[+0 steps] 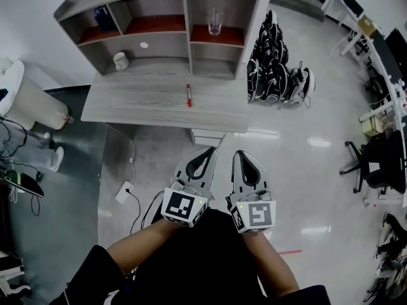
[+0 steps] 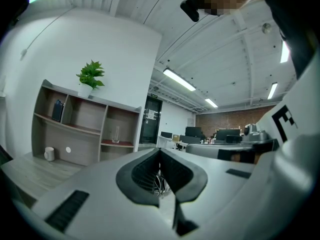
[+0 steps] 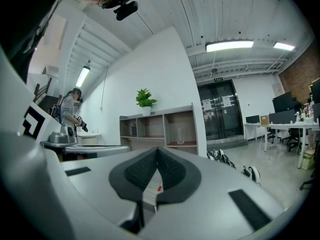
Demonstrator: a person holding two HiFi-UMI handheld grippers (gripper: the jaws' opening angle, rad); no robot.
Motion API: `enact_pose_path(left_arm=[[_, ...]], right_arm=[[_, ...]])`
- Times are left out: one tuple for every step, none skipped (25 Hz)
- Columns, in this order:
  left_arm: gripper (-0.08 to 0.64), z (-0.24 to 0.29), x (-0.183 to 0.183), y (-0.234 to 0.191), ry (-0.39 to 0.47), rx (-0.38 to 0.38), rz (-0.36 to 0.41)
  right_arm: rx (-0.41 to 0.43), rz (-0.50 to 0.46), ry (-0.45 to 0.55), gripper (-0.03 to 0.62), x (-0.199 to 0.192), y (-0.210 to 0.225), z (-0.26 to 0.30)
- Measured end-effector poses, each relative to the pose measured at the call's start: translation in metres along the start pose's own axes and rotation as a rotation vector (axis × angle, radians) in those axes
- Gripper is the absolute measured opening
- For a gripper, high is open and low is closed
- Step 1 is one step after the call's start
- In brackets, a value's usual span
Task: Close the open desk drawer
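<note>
Head view: a person stands before the bench (image 1: pixel 146 103), both forearms out, the left tongs (image 1: pixel 208 151) and right tongs (image 1: pixel 241 154) side by side and pointing at it. Each pair is pressed shut with nothing in it. The open drawer (image 1: pixel 208 136) juts from under the bench's front edge, just ahead of the left tongs' tips and apart from them. A red pen (image 1: pixel 189 95) lies on the bench top. Behind it stands a shelf unit (image 1: pixel 186 24) holding a glass (image 1: pixel 215 21) and a white mug (image 1: pixel 120 60). A heap of black-and-white shoes (image 1: pixel 276 65) sits on the floor to the right.

Left gripper view: the left tongs (image 2: pixel 160 152) are closed tip to tip and grip nothing. Beyond them the shelf unit (image 2: pixel 80 126) carries a potted plant (image 2: pixel 91 77) on top, with the mug (image 2: pixel 49 153) and glass (image 2: pixel 116 134) below.

Right gripper view: the right tongs (image 3: pixel 157 150) are likewise shut and hold nothing. The pen (image 3: pixel 159 188) shows red through the gap lower down. The plant (image 3: pixel 145 98) crowns the shelf unit (image 3: pixel 160 129), glass doors (image 3: pixel 220 109) stand to its right, and a person (image 3: pixel 67 111) stands at far left.
</note>
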State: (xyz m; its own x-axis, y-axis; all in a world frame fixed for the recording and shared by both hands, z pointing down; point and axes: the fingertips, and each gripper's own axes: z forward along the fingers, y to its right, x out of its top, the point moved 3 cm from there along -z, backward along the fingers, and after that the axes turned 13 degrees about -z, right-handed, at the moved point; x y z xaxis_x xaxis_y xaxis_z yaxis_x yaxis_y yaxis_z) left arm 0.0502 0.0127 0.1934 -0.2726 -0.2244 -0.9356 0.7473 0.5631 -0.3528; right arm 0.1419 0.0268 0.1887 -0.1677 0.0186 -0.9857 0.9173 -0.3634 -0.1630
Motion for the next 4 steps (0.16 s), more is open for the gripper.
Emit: enact_pose_path(left_arm=[[0.014,0.0004,-0.0008,-0.0002,0.002,0.002,0.002],[0.014,0.0009,-0.0013,-0.0004,0.003,0.003,0.003],[0.014,0.0014,-0.0013,-0.0006,0.003,0.003,0.004],[0.014,0.002,-0.0013,-0.0008,0.003,0.003,0.005]], right_arm=[[0.002,0.0,0.0,0.017,-0.0005,0.0003,0.0],[0.003,0.0,0.0,0.017,-0.0012,0.0006,-0.0001],[0.003,0.001,-0.001,0.017,-0.0022,0.0009,-0.0002],[0.003,0.002,-0.002,0.017,-0.0031,0.0012,-0.0002]])
